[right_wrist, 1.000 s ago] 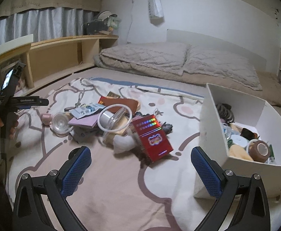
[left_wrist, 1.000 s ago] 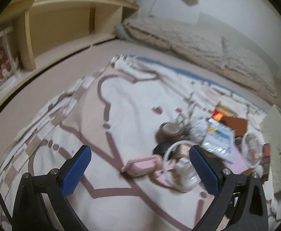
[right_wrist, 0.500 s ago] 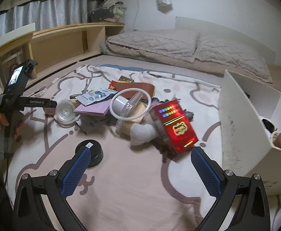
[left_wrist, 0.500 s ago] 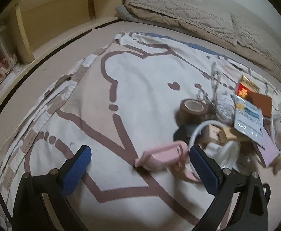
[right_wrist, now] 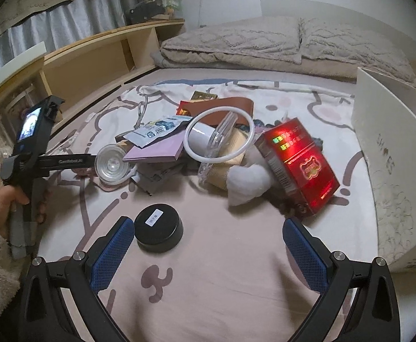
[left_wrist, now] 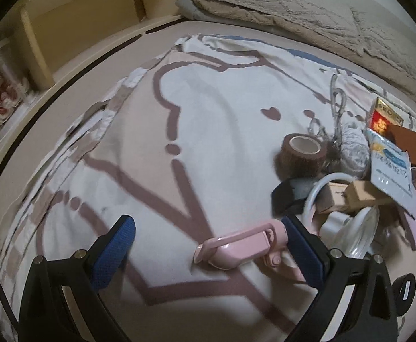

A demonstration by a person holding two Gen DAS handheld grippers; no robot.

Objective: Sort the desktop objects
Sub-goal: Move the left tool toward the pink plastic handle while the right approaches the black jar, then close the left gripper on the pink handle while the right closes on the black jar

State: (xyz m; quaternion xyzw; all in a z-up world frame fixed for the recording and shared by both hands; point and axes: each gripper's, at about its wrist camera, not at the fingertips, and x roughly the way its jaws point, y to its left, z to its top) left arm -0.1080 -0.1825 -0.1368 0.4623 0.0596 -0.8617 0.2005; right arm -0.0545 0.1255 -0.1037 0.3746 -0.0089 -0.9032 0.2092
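A heap of small objects lies on the patterned blanket (left_wrist: pixel 139 154). In the left wrist view my left gripper (left_wrist: pixel 208 253) is open, and a pink clip-like device (left_wrist: pixel 239 246) lies between its fingers, close to the right one. A brown tape roll (left_wrist: pixel 303 154) stands beyond it. In the right wrist view my right gripper (right_wrist: pixel 208 253) is open and empty; a black round case (right_wrist: pixel 159 227) sits just past its left finger. A red box (right_wrist: pixel 299 165), a white ring (right_wrist: pixel 219 134) and a white plush (right_wrist: pixel 247 179) lie further ahead.
A white storage box (right_wrist: pixel 390 154) stands at the right. Wooden shelves (right_wrist: pixel 93 68) run along the left side and pillows (right_wrist: pixel 265 40) lie at the head of the bed. The left gripper's handle and the person's hand (right_wrist: pixel 16 176) show at the left.
Both grippers have moved forward and lower toward the heap. The pink device now lies between the left fingers, and the black case has come into view by the right gripper's left finger.
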